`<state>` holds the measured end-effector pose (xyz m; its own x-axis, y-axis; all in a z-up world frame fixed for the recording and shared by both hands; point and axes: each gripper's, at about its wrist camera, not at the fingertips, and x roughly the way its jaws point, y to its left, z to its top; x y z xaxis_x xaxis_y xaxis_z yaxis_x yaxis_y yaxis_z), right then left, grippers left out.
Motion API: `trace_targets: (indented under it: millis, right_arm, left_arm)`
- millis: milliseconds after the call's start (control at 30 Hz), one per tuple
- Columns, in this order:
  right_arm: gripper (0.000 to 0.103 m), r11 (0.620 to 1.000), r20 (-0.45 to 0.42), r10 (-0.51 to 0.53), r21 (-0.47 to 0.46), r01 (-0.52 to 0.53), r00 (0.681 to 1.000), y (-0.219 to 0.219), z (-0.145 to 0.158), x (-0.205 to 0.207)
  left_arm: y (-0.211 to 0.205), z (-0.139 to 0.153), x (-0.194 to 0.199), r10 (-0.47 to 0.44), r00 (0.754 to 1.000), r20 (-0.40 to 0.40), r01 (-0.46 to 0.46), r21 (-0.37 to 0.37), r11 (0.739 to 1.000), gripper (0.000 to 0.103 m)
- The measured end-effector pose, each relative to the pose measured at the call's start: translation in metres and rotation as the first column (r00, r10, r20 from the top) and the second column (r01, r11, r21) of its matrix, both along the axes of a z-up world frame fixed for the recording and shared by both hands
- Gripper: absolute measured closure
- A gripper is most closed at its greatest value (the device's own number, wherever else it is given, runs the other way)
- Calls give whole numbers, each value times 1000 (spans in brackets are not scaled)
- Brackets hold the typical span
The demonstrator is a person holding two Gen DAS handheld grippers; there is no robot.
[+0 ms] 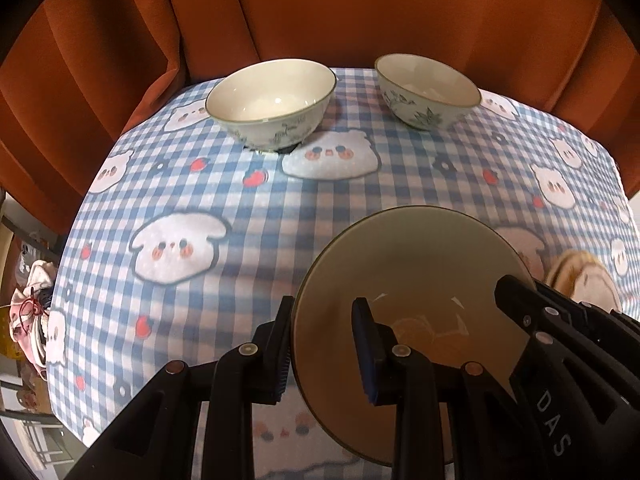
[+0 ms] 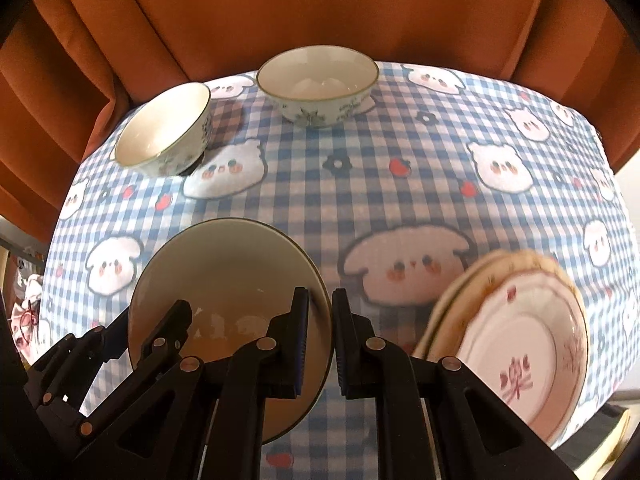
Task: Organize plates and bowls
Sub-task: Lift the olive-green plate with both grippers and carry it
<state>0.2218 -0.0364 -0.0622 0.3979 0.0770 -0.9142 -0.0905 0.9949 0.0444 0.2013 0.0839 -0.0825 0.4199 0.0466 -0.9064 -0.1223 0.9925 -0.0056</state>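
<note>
Bowls: 3; 2 floral bowls point(image 1: 271, 104) point(image 1: 427, 92) far, 1 plain bowl point(image 1: 408, 264) near.
Plates: stacked plates point(image 2: 516, 340), count unclear.
Left gripper point(image 1: 324, 344): pinching the plain bowl's rim.
Right gripper point(image 2: 320, 344): pinching its opposite rim.

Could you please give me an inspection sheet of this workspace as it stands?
Surface: blue checked tablecloth with bear prints.
Job's things: near bowl; two far bowls upright and apart; plate stack.
Clutter: nothing seen.
Grippers: left gripper and right gripper each straddle the near bowl's rim; closure unclear.
Cables: nothing seen.
Surroundings: orange curtain; bundled items beside the table.
</note>
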Motion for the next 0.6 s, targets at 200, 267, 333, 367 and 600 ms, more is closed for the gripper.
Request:
trace_targets:
  millis: [200,267,333,367,600]
  right_arm:
    - [88,1000,4,-15,-6,15,1000,-5,2,-31]
    - [88,1000,4,-22,-8,22,1000,-7,2,-41]
    - [88,1000,6,-27,-8,28,1000,-9,2,-49]
    - [88,999,8,-31,-9,31,999,-10,2,-54]
    - [88,999,4,-52,-2,52,999,-19,-1,-70]
  left_arm:
    - [-5,1,-29,-26,1000,3,26,1,1000,76]
    - [-7,1,-36,-28,1000,1,28,-2,1000,76]
    - [-8,1,-43,-30,1000,2,30,-7,1000,76]
    - [-10,0,-46,-31,1000,3,31,-9,999,76]
    - [-17,-2,-61,-46,999,3,46,2,999,76]
